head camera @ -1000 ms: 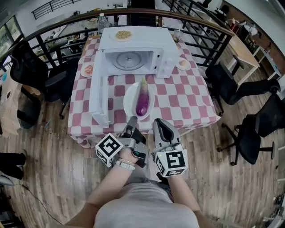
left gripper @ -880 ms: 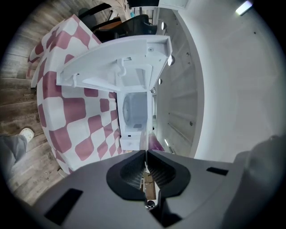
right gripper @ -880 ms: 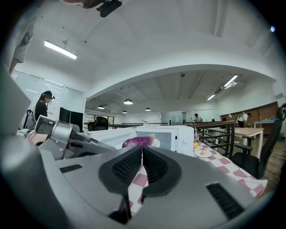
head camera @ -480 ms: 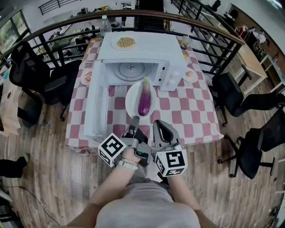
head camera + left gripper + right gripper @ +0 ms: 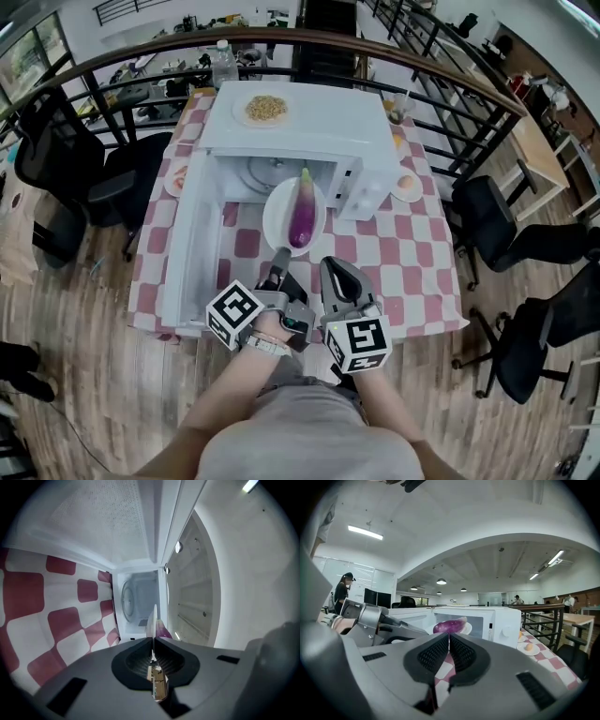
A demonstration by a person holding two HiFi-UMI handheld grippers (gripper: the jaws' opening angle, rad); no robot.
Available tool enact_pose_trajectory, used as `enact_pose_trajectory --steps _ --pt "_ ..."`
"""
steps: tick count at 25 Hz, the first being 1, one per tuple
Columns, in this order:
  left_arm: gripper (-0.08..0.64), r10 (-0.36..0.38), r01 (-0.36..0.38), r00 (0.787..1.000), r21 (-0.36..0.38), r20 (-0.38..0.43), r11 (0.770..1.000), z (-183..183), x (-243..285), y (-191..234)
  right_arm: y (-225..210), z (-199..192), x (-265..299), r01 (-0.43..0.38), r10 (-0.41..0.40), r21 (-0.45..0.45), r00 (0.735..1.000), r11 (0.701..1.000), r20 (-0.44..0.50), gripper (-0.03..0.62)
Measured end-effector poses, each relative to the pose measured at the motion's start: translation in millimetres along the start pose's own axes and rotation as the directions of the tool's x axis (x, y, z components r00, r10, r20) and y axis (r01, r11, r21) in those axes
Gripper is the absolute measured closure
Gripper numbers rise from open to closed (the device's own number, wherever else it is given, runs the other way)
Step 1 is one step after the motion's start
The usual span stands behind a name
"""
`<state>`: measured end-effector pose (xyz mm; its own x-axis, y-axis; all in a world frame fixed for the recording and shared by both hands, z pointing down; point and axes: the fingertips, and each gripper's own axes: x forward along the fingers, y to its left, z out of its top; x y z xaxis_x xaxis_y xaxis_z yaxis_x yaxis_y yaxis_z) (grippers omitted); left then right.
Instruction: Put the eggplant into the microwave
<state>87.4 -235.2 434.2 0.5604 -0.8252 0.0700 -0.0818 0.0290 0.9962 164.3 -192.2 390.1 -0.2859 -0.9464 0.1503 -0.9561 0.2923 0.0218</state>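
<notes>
A purple eggplant (image 5: pixel 302 216) lies on a white oval plate (image 5: pixel 277 221). My left gripper (image 5: pixel 281 258) is shut on the plate's near rim and holds it level just in front of the open white microwave (image 5: pixel 291 127). In the left gripper view the thin plate edge (image 5: pixel 152 620) stands between the closed jaws, with the eggplant (image 5: pixel 163 631) behind it and the turntable (image 5: pixel 127 599) in the cavity beyond. The microwave door (image 5: pixel 192 246) hangs open to the left. My right gripper (image 5: pixel 330 267) is shut and holds nothing, just right of the left one; it sees the eggplant (image 5: pixel 450 626).
A plate of food (image 5: pixel 266 108) sits on top of the microwave. Small plates (image 5: pixel 408 186) (image 5: pixel 176 176) lie on the red-checked tablecloth (image 5: pixel 412 262) either side of it, a bottle (image 5: pixel 222 62) behind. Black chairs (image 5: pixel 511 244) and a curved railing (image 5: pixel 441 70) ring the table.
Both grippers have moved forward toward the microwave. The plate with the eggplant has been carried from over the mid table up to the mouth of the cavity.
</notes>
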Motion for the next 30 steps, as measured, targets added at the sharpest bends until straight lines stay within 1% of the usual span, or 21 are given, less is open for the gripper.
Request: enact_pose_trajectory --steps 3,5,10,14,18,22,25,30 --pt "0.545 -0.012 0.012 1.0 -0.002 0.021 1.0 9 13 8 -13 -2 15 0.009 -0.01 0.014 1.0 1.0 0.01 0.563" --pt "0.545 -0.023 0.023 0.999 -0.003 0.031 1.0 15 21 13 -22 -2 23 0.018 -0.018 0.007 1.0 1.0 0.016 0.563" --pt "0.545 -0.01 0.01 0.999 0.002 0.052 1.0 30 37 32 -38 -4 38 0.029 -0.029 -0.015 0.999 0.999 0.022 0.563" --pt "0.545 -0.022 0.024 0.996 -0.023 0.085 0.999 43 49 45 -39 -11 52 0.001 -0.001 -0.028 1.0 1.0 0.008 0.563" --pt "0.545 -0.027 0.028 0.994 -0.006 0.103 1.0 55 61 57 -33 -18 66 -0.041 0.041 -0.026 0.999 0.999 0.008 0.563" --pt "0.545 -0.018 0.019 0.992 -0.008 0.123 1.0 66 75 70 -31 -26 83 -0.074 0.074 -0.03 0.997 0.997 0.013 0.563" --pt "0.545 -0.005 0.005 0.992 0.001 0.128 1.0 72 84 78 -32 -32 94 -0.078 0.079 -0.034 0.997 0.996 0.017 0.563" --pt "0.545 0.019 -0.018 0.991 -0.01 0.13 1.0 77 101 95 -31 -46 112 -0.077 0.078 -0.061 0.997 0.995 0.011 0.563"
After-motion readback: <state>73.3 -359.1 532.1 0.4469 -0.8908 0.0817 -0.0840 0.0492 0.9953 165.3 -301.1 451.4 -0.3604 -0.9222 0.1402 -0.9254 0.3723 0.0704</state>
